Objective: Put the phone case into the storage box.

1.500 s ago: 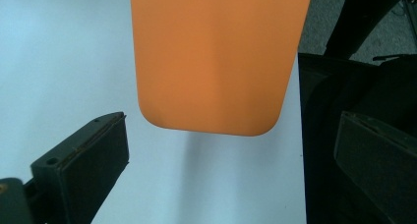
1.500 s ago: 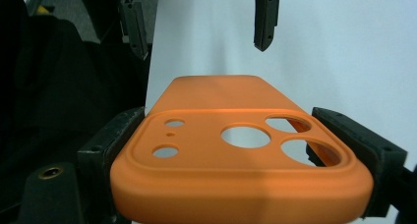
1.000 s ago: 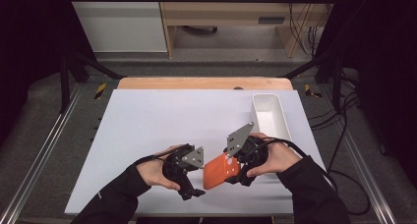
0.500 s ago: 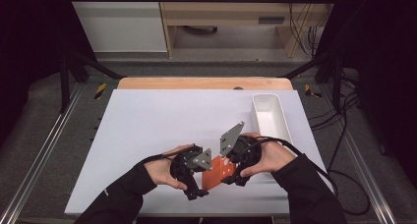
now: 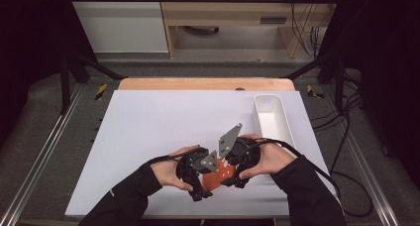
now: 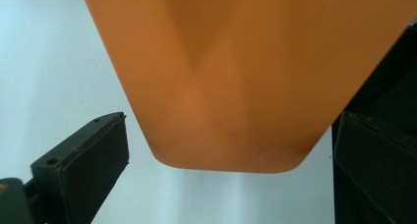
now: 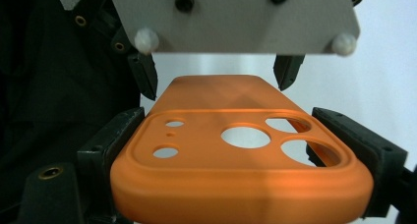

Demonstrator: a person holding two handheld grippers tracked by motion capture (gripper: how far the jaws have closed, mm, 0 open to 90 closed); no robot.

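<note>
An orange phone case (image 5: 218, 179) with camera cut-outs (image 7: 246, 136) hangs just above the white table sheet near its front edge. My right gripper (image 7: 228, 121) is shut on its camera end, one pad against each long side; it is seen from above as the right gripper (image 5: 229, 172). My left gripper (image 5: 207, 176) faces it from the left. It stands open, its jaws on either side of the case's plain rounded end (image 6: 236, 62) with a gap showing at the left pad (image 6: 93, 160). In the right gripper view, the left gripper's grey plate (image 7: 236, 17) hangs over the case.
A long white tray (image 5: 270, 117) lies at the right side of the white table sheet (image 5: 163, 122), just beyond my right hand. A wooden strip (image 5: 198, 83) runs along the back edge. Metal rails flank the table, and cables trail at the right.
My two hands have drawn closer. The left gripper has slid right until its jaws flank the case's free end, and the right gripper has shifted slightly left with the case.
</note>
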